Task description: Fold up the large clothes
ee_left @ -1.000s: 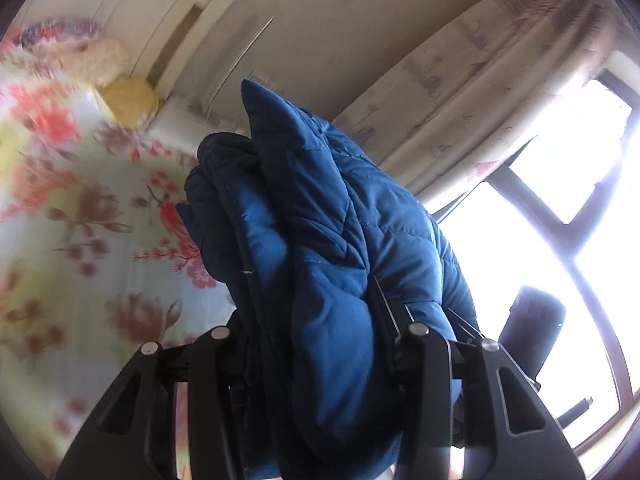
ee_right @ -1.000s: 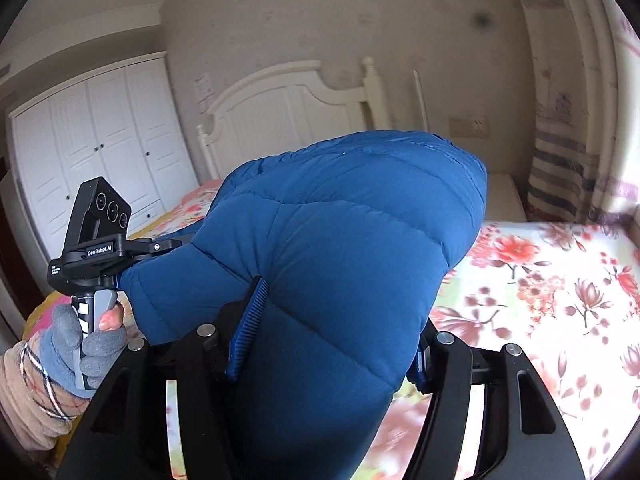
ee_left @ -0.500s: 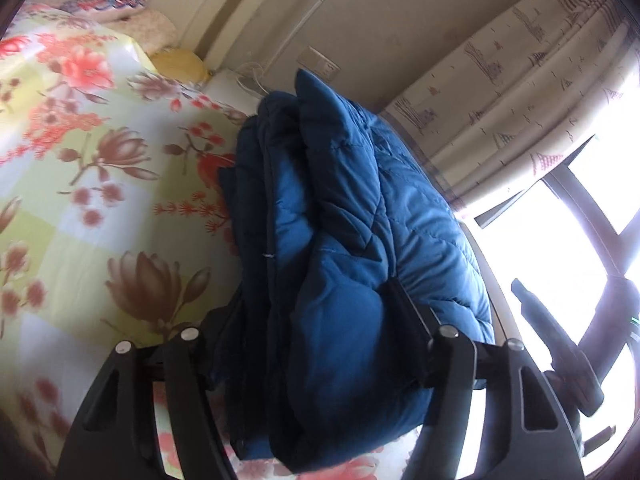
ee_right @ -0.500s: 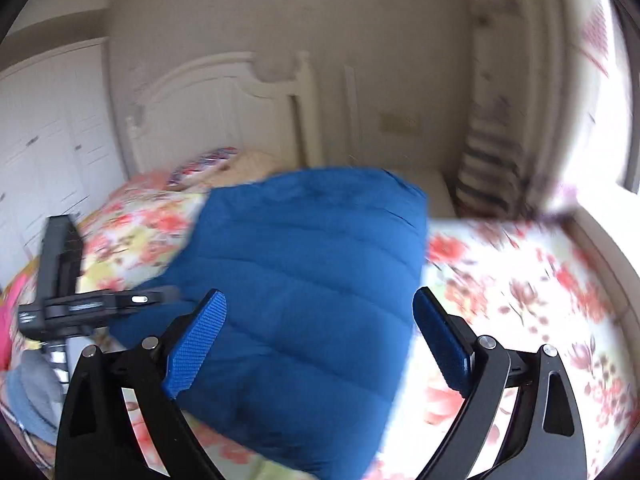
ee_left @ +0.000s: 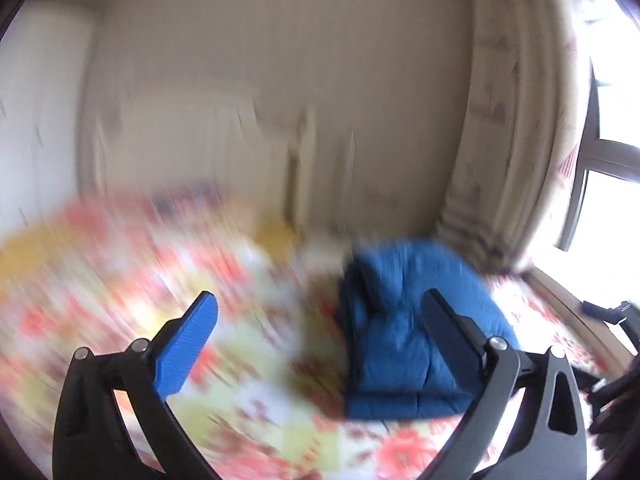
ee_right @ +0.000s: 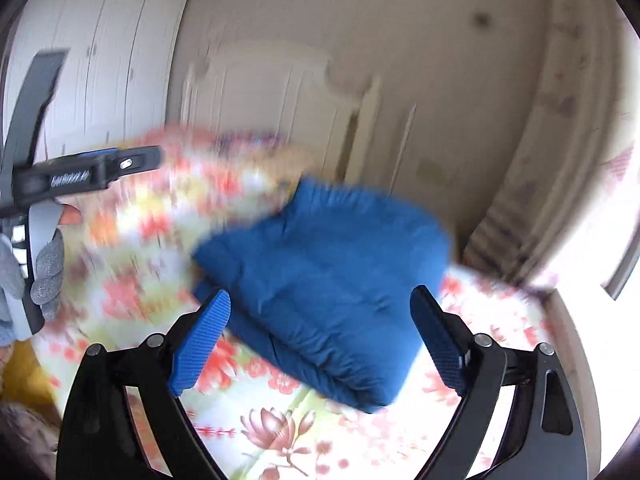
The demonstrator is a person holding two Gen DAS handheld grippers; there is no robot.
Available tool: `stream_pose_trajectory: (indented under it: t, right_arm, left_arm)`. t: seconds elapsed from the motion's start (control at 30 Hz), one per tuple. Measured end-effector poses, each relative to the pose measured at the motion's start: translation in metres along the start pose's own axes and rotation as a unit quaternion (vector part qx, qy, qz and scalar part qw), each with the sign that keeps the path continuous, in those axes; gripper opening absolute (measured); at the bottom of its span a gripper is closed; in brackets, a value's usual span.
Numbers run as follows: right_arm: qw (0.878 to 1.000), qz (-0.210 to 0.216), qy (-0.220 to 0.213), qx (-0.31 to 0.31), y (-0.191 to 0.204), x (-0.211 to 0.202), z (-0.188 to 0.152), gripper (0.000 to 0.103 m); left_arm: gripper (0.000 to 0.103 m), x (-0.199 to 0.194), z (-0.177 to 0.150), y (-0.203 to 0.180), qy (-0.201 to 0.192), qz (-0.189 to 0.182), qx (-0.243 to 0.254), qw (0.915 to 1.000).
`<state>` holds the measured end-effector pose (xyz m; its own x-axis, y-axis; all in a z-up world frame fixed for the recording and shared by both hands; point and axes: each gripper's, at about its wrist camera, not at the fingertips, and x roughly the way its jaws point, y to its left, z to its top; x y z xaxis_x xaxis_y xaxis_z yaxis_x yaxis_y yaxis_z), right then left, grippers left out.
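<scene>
Floral bedspread [ee_right: 280, 432], white headboard [ee_right: 276, 92], curtain [ee_left: 520, 140].

Beige wall [ee_right: 420, 40], white wardrobe [ee_right: 100, 60], bright window [ee_left: 616, 160], floral bedspread [ee_right: 280, 432].

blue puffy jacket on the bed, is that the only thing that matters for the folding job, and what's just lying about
Part of the job:
- folded blue quilted puffer jacket, lying on the bed
- left gripper, open
- right gripper, open

Just there:
- floral bedspread
- white headboard
- white wardrobe doors
- patterned curtain

Floral-sheeted bed [ee_right: 280, 436], folded blue padded jacket [ee_right: 332, 280] lying on it
</scene>
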<state>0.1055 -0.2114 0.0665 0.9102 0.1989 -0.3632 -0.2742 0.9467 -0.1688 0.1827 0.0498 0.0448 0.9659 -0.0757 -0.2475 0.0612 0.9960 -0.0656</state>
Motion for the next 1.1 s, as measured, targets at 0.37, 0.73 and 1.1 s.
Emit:
stream_pose_trajectory:
  t: [0.37,0.73,1.1]
  right_arm:
    - [0.987,-0.111,-0.007,0.117,-0.001,-0.062,-0.037,0.091]
    - [0.983,-0.116,0.046,0.137,0.003,-0.036,-0.073,0.091]
    - [0.985,-0.110,0.041,0.123,0.013,-0.042,-0.068,0.091]
  left_arm:
    - [0.101,-0.100,-0.021,-0.051,-0.035,0.016,0.027,0.9989]
    - [0.101,-0.054,-0.089,-0.068,0.084,0.012,0.030,0.9960]
    - [0.101,-0.064,-0.081,-0.068,0.066,0.016,0.037,0.9970]
